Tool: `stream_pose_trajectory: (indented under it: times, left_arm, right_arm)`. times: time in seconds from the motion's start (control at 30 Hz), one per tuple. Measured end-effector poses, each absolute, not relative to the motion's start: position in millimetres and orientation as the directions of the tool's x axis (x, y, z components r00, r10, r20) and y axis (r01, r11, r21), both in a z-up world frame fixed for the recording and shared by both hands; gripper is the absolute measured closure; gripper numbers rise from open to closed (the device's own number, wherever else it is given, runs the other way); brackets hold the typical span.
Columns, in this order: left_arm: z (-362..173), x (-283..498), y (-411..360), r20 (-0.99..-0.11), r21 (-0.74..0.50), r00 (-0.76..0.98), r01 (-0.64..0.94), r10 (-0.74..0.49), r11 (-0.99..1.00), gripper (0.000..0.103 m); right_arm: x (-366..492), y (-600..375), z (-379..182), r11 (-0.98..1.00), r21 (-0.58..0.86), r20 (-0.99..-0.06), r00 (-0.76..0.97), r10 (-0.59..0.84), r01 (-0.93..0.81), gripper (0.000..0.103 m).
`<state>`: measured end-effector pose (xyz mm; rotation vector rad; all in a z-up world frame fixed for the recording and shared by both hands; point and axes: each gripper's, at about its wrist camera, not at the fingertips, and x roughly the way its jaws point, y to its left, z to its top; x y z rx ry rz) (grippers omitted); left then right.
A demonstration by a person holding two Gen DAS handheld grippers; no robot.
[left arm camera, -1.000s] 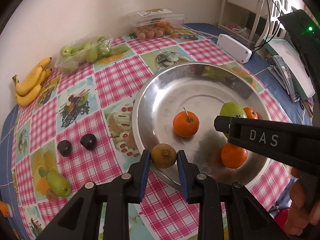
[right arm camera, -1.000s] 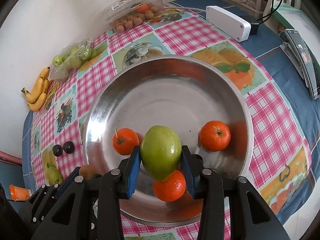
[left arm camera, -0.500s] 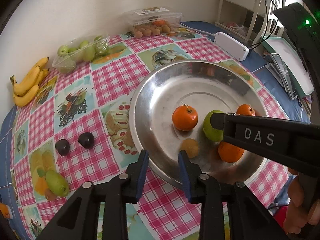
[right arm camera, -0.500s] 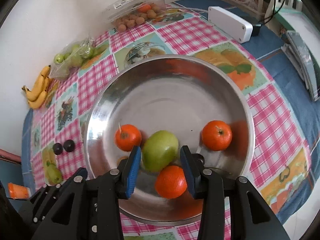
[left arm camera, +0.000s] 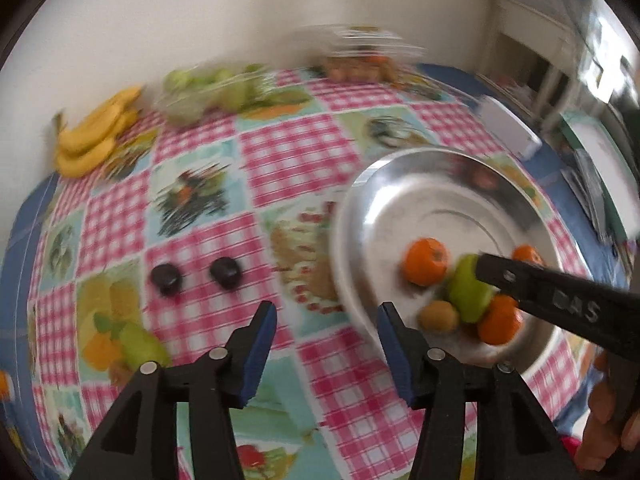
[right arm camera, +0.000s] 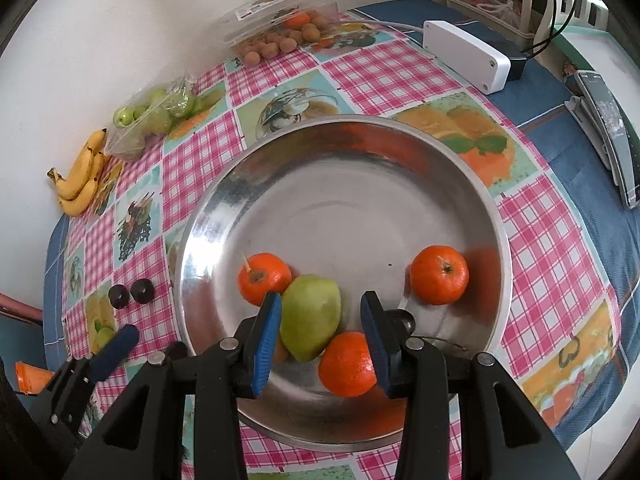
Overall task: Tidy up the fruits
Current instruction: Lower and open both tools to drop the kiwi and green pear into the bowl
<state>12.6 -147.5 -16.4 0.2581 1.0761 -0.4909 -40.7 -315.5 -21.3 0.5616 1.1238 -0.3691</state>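
"DAS" is embossed on the right gripper (right arm camera: 320, 336), whose fingers are spread, holding nothing. The steel bowl (right arm camera: 460, 160) holds three oranges (right arm camera: 439, 274), one green pear (right arm camera: 310, 316) and one brown fruit (left arm camera: 438, 316). The left gripper (left arm camera: 326, 342) gapes empty near two dark fruits (left arm camera: 225, 272).

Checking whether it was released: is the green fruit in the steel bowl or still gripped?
In the bowl. The green fruit rests on the bottom between oranges; the right claw stands open around it, pads apart.
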Motion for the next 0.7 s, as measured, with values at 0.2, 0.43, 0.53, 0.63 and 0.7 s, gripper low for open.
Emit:
stream_pose_trajectory:
  times: [0.2,0.43,0.53,0.63,0.7]
  left_arm:
    - [-27.0,32.3,-109.4,-0.919,0.025,0.381,0.319,-0.104,0.947,0.047]
    - [-32.4,48.4,-69.3,-0.933,-0.008,0.354,0.165,-0.067,0.986,0.046]
    - [-33.5,49.3,-64.1,-0.936,-0.01,0.347,0.151,-0.063,0.988,0.044]
    - [-33.3,50.1,-63.5,-0.937,-0.012,0.344,0.15,-0.063,0.989,0.037]
    - [-32.7,50.0,-63.8,-0.937,0.001,0.344,0.15,-0.052,0.989,0.03]
  right_arm:
    - [-38.9,-311.0,-19.4,0.817,0.229,-0.918,0.397,-0.001,0.53,0.061]
    - [-33.6,-298.9,-16.9,0.85,0.198,-0.919,0.395,-0.013,0.488,0.061]
    - [-32.0,-295.7,-16.1,0.858,0.193,-0.918,0.397,-0.014,0.476,0.061]
    - [-31.4,-293.4,-14.7,0.865,0.186,-0.915,0.402,-0.021,0.467,0.057]
    - [-31.3,-293.9,-14.3,0.864,0.181,-0.914,0.404,-0.028,0.469,0.035]
